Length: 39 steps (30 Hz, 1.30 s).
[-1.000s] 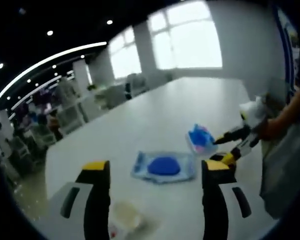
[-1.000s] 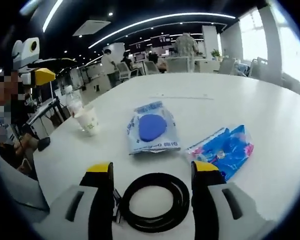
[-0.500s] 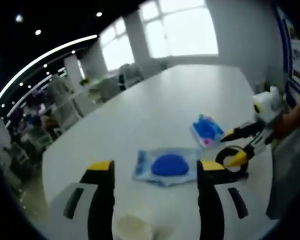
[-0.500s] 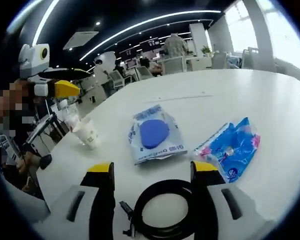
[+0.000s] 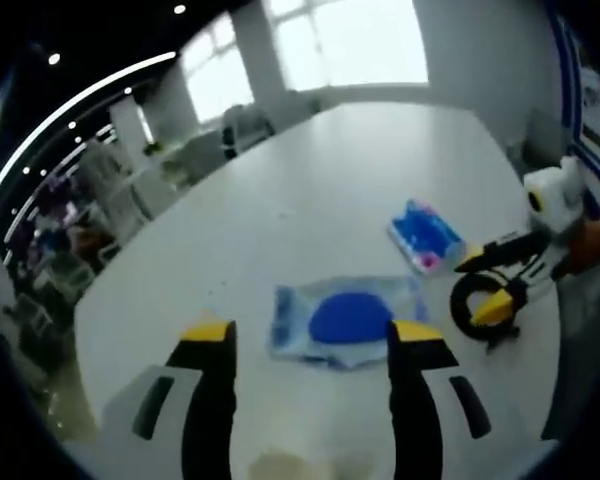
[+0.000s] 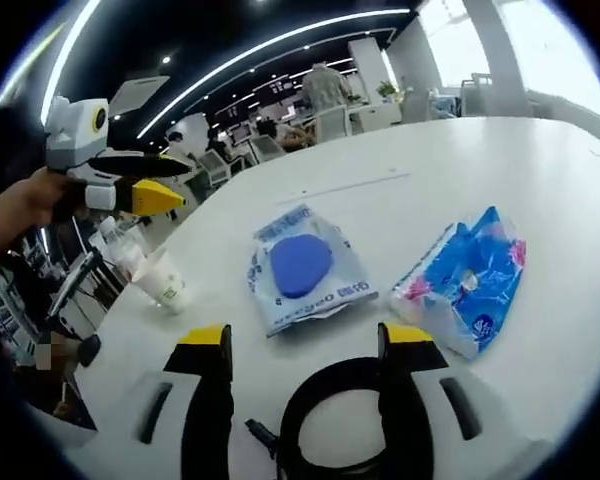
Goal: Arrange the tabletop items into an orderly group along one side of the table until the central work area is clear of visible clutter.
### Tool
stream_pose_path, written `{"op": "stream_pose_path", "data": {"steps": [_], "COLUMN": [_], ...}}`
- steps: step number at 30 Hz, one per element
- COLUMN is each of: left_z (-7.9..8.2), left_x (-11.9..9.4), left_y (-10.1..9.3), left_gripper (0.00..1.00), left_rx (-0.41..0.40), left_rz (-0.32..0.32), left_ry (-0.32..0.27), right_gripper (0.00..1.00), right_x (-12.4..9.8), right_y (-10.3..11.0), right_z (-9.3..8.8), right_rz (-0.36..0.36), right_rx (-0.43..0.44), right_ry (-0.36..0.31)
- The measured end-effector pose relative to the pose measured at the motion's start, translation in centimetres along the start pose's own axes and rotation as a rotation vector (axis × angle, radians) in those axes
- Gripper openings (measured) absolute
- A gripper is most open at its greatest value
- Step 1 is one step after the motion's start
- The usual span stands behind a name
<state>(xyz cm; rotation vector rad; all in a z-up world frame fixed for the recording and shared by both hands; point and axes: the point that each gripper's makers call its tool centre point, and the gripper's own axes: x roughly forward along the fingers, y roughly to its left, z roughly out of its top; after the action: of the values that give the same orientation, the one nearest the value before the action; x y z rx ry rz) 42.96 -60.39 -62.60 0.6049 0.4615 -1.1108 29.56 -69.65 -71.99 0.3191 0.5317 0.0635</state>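
While held low over the white table point(image 5: 310, 190), left gripper point(image 5: 310, 345) with jaws spread, nothing between the yellow tips. Just past those tips, at centre frame of the left gripper view, a clear packet with a blue disc point(image 5: 345, 320) lying flat. Up and to the right of it, a blue-and-pink tissue pack point(image 5: 425, 235), apart from the packet. At the right edge of that view, the right gripper point(image 5: 495, 285) coming in, jaws spread to either side of a black cable coil point(image 5: 480, 305) on the tabletop. Near the bottom centre, a pale blurred object between the jaws' bases; cannot tell what.

In the right gripper view, right gripper point(image 6: 310, 345) rising from the bottom, jaws wide, the black cable coil point(image 6: 330, 420) lying on the table point(image 6: 400, 170) between them, its right side close against or under the right jaw; no pinch visible, contact not clear. Above the coil at centre, the packet with a blue disc point(image 6: 300, 265). To its right, at mid-right of frame, the tissue pack point(image 6: 470, 280), lying tilted. At mid-left, a paper cup point(image 6: 163, 283) standing upright near the table edge. In the upper left, the left gripper point(image 6: 165, 180) held in a hand point(image 6: 20, 200), raised above the table, jaws apart. Chairs and people far off in the background hall, small and indistinct.
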Motion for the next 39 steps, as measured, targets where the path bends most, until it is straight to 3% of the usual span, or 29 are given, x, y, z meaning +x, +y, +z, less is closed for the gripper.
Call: {"op": "stream_pose_path", "data": {"steps": [13, 20, 26, 29, 39], "left_z": [-2.8, -4.3, -5.6, -5.9, -7.5], "left_x": [3.8, 5.7, 6.7, 7.3, 9.2], "left_y": [0.7, 2.4, 2.7, 3.1, 3.7], "left_gripper": [0.51, 0.49, 0.45, 0.39, 0.36], "left_rx": [0.030, 0.047, 0.061, 0.061, 0.039], "left_rz": [-0.059, -0.088, -0.107, -0.100, -0.134], "left_ry": [0.136, 0.202, 0.261, 0.269, 0.325], "right_gripper": [0.56, 0.53, 0.48, 0.46, 0.33], "right_x": [1.1, 1.6, 2.2, 2.6, 4.0], "right_y": [-0.6, -0.4, 0.0, 0.1, 0.3], "right_z": [-0.5, -0.7, -0.8, -0.8, -0.8], "right_rz": [-0.023, -0.025, -0.026, -0.024, -0.015], "right_rx": [0.049, 0.081, 0.124, 0.152, 0.233], "right_ry": [0.015, 0.016, 0.013, 0.009, 0.030]}}
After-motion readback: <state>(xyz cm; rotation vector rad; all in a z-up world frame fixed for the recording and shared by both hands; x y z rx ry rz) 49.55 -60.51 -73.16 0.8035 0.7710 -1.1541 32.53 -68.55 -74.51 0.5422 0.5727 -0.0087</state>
